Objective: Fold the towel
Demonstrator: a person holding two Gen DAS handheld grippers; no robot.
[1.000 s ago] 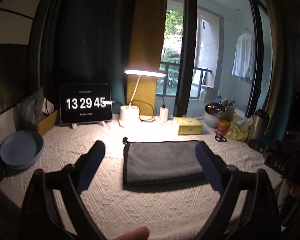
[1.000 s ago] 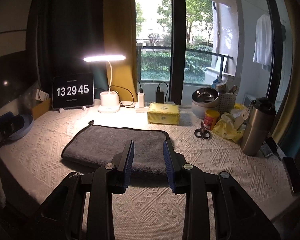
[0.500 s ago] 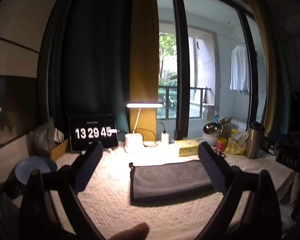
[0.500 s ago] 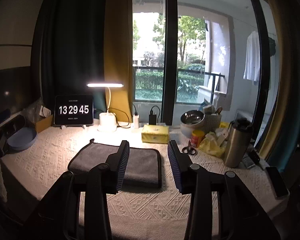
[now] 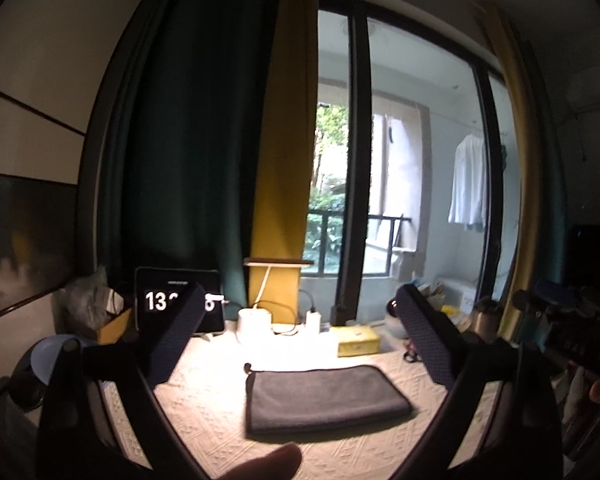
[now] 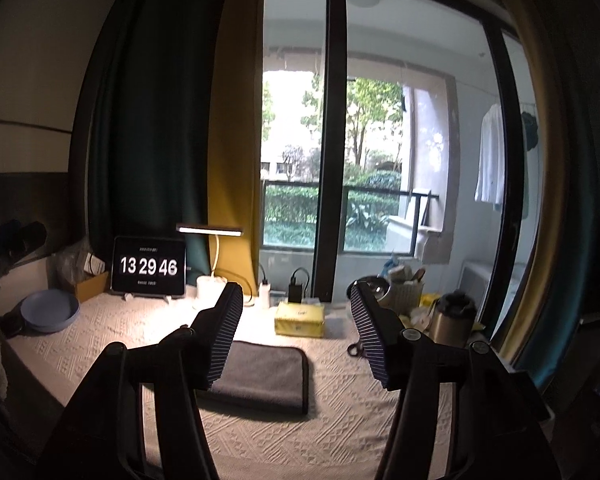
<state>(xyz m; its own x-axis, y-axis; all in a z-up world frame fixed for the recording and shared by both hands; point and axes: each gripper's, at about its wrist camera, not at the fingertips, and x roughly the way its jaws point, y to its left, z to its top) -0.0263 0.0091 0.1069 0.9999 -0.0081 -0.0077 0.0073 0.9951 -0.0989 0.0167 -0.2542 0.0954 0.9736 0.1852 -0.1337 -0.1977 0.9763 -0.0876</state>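
Observation:
A grey towel (image 5: 324, 398) lies folded into a flat rectangle on the white textured tablecloth (image 5: 204, 412); it also shows in the right wrist view (image 6: 264, 376). My left gripper (image 5: 298, 340) is open and empty, held well above and back from the towel. My right gripper (image 6: 296, 332) is open and empty, also raised above the towel's near edge. Neither gripper touches the towel.
A tablet clock (image 6: 149, 267) and a lit desk lamp (image 6: 210, 256) stand at the back. A yellow tissue box (image 6: 300, 319), a steel flask (image 6: 452, 318), a bowl and clutter sit back right. A blue plate (image 6: 50, 312) lies at the left.
Both grippers have risen and pulled back from the table. The right gripper has opened wider. The towel has stayed still.

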